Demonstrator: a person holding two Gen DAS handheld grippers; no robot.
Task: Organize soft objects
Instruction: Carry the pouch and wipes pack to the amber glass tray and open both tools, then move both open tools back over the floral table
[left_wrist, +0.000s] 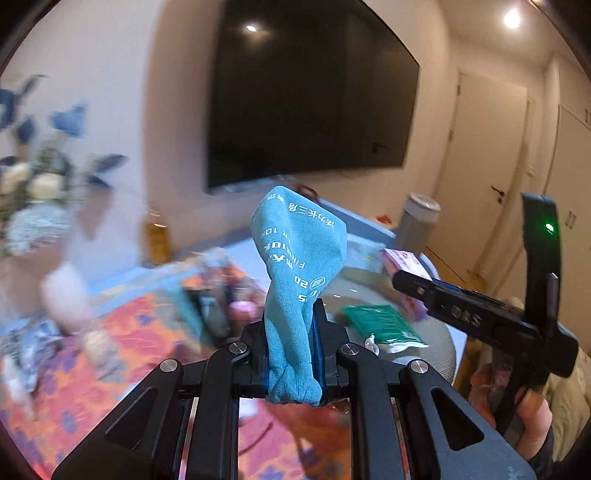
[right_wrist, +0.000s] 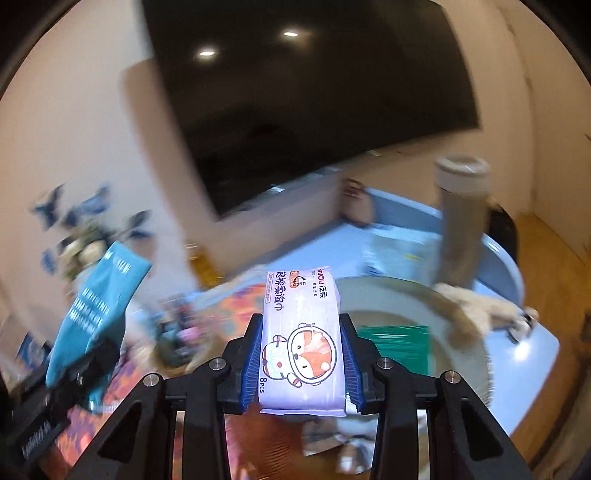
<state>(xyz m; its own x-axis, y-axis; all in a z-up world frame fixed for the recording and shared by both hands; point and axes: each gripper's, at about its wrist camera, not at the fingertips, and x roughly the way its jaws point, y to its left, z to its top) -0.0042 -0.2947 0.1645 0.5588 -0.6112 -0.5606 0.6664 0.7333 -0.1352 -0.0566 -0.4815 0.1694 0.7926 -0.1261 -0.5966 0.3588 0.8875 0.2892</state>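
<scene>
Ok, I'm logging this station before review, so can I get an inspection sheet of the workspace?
Surface: pale blue table, orange patterned cloth on part.
Job's things: blue pouch; wipes pack; green packet in round basket.
Clutter: grey tumbler, amber bottle, flowers.
Grippers: left gripper shut on the blue pouch; right gripper shut on the wipes pack.
Cables: nothing seen.
Surroundings: wall television, doors.
</scene>
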